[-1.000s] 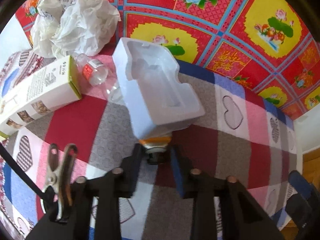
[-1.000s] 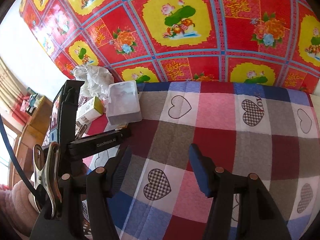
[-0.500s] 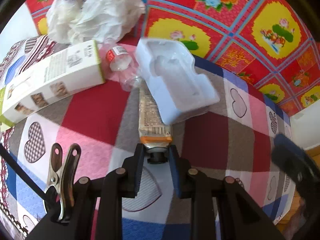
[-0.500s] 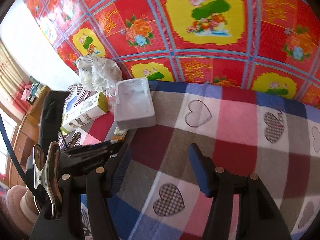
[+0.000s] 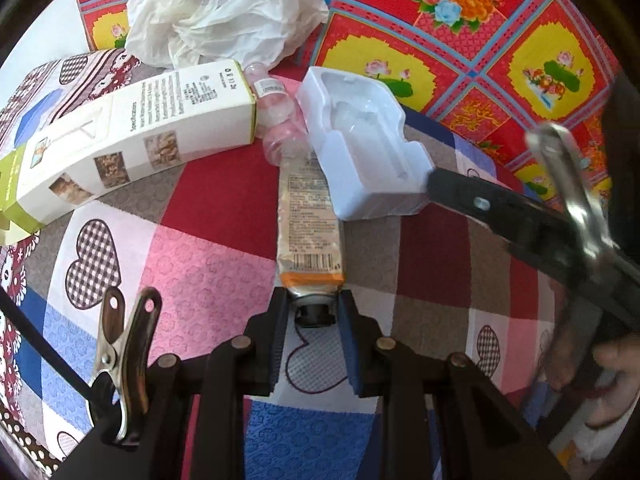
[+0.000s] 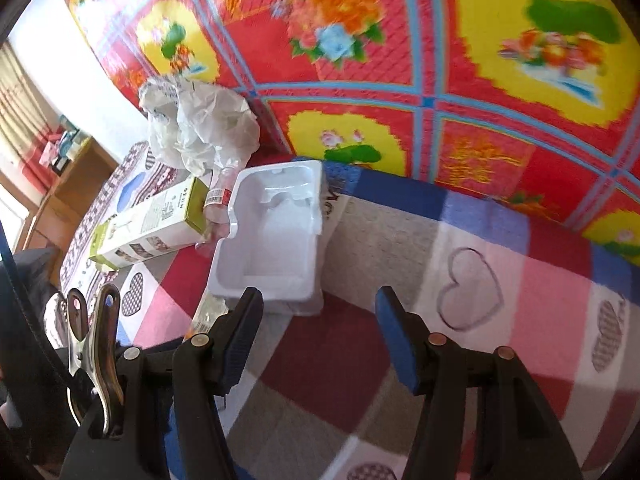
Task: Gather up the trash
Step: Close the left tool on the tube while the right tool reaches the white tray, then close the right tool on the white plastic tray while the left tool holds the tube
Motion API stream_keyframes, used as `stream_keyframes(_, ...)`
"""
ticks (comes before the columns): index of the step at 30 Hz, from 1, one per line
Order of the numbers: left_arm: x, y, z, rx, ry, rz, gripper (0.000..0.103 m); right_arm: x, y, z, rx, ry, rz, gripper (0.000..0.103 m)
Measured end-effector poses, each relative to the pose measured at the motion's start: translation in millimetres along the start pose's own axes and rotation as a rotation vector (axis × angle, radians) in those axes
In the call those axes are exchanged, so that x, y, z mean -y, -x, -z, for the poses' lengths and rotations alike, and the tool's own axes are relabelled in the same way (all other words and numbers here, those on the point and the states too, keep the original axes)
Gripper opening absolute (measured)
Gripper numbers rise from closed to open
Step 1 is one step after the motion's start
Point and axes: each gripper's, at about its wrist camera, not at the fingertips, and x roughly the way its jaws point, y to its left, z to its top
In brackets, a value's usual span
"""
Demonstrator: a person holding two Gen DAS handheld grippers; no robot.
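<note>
A cream tube point(image 5: 310, 216) with an orange band and black cap lies on the checked heart-pattern blanket point(image 5: 208, 264). My left gripper point(image 5: 313, 312) is shut on its cap end. The tube's far end runs under a white foam tray point(image 5: 360, 140), which lies open side up. In the right wrist view my right gripper point(image 6: 318, 320) stands open with nothing between its fingers, just short of the tray's point(image 6: 272, 232) near edge. One right finger point(image 5: 500, 208) touches or nearly touches the tray's right corner in the left wrist view.
A long white-and-green carton point(image 5: 128, 132) lies left of the tray, with a small clear bottle point(image 5: 276, 116) between them. A crumpled white plastic bag point(image 5: 224, 12) sits behind them against the red-and-yellow floral cloth point(image 5: 460, 40). A person's hand point(image 5: 612, 364) shows at right.
My left gripper has drawn the tube back, so more of it shows from under the foam tray. My right gripper has come down and closer to the tray, entering the left wrist view.
</note>
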Motion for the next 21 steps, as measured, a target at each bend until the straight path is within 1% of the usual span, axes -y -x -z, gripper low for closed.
stream_keyframes(3, -9, 7, 2, 0.001, 0.004, 0.013, 0.026, -3, -14, -6, -0.023, 0.004, 0.010, 0.051)
stream_keyframes(7, -16, 10, 1, 0.004, 0.014, 0.019, 0.027, -4, -27, -15, -0.034, -0.009, 0.019, 0.048)
stream_keyframes(10, -20, 11, -1, 0.007, 0.020, 0.029, 0.030, -6, -38, -18, -0.050, -0.010, 0.029, 0.044)
stream_keyframes(12, -19, 11, -4, 0.012, 0.019, 0.030, 0.036, -5, -44, -18, -0.062, -0.014, 0.030, 0.041)
stream_keyframes(14, -12, 6, -8, 0.017, 0.013, 0.022, 0.039, -7, -46, -18, -0.058, -0.014, 0.039, 0.039)
stream_keyframes(17, -5, 4, -14, 0.029, -0.010, 0.002, 0.041, -10, -47, -18, -0.051, -0.011, 0.061, 0.030)
stream_keyframes(21, 4, 2, -19, 0.041, -0.039, -0.028, 0.041, -8, -47, -16, -0.044, -0.022, 0.078, 0.016)
